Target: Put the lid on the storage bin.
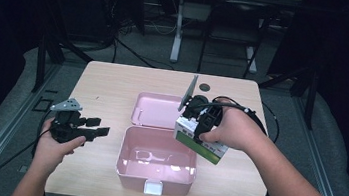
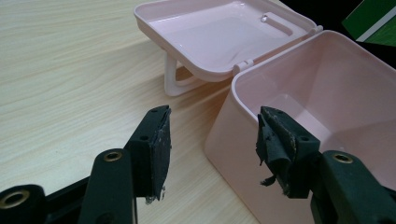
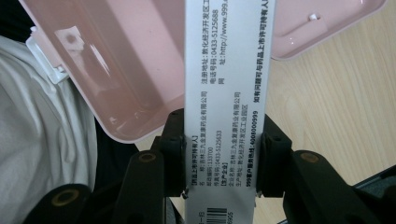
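An open pink plastic box (image 1: 156, 162) stands at the table's front middle, its lid (image 1: 157, 110) folded back flat behind it. My right gripper (image 1: 198, 126) is shut on a white and green carton (image 1: 200, 140), held tilted over the box's right rim. In the right gripper view the carton (image 3: 226, 93) shows its printed white side between the jaws, above the box (image 3: 116, 70). My left gripper (image 1: 98, 126) is open and holds nothing, just left of the box. The left gripper view shows its fingertips (image 2: 159, 144) beside the box's near corner (image 2: 243, 140), with the lid (image 2: 219, 32) behind.
The wooden table (image 1: 108, 85) has bare surface to the left and behind the box. A small dark hole (image 1: 205, 87) sits near the far edge. Cables trail from both grippers. A person's white clothing (image 3: 42, 154) shows below the box in the right gripper view.
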The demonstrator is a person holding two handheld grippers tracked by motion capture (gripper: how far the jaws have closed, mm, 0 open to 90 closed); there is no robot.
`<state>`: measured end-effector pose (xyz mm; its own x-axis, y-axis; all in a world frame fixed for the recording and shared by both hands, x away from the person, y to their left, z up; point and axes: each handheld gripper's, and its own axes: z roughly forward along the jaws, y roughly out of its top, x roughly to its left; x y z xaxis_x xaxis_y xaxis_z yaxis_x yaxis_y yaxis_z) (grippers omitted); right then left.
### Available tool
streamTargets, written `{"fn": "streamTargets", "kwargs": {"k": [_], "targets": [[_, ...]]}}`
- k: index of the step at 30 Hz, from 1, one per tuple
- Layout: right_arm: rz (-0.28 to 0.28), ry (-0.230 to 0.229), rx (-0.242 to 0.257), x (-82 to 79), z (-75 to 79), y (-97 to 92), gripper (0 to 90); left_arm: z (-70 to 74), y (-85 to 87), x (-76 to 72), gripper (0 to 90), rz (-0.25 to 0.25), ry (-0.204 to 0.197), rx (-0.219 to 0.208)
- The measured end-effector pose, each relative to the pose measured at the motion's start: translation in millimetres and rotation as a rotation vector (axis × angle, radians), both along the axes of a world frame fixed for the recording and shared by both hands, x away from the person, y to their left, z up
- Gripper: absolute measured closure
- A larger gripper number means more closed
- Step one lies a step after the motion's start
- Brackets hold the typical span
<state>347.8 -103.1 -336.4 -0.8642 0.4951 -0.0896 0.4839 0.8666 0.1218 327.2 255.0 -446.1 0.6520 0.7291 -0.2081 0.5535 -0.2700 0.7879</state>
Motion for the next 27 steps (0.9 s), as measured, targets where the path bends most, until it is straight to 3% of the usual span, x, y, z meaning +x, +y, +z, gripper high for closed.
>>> {"fn": "streamTargets", "kwargs": {"k": [16, 27], "targets": [[0.073, -0.005, -0.016, -10.4, 0.9, 22.7, 61.6, 0.5, 1.3, 0.3, 44.5, 0.003, -0.007, -0.005], [0.156, -0.002, -0.024, -19.5, -2.4, 40.8, 61.6, 1.1, 3.2, 0.4, 44.2, 0.008, -0.007, -0.006]]}}
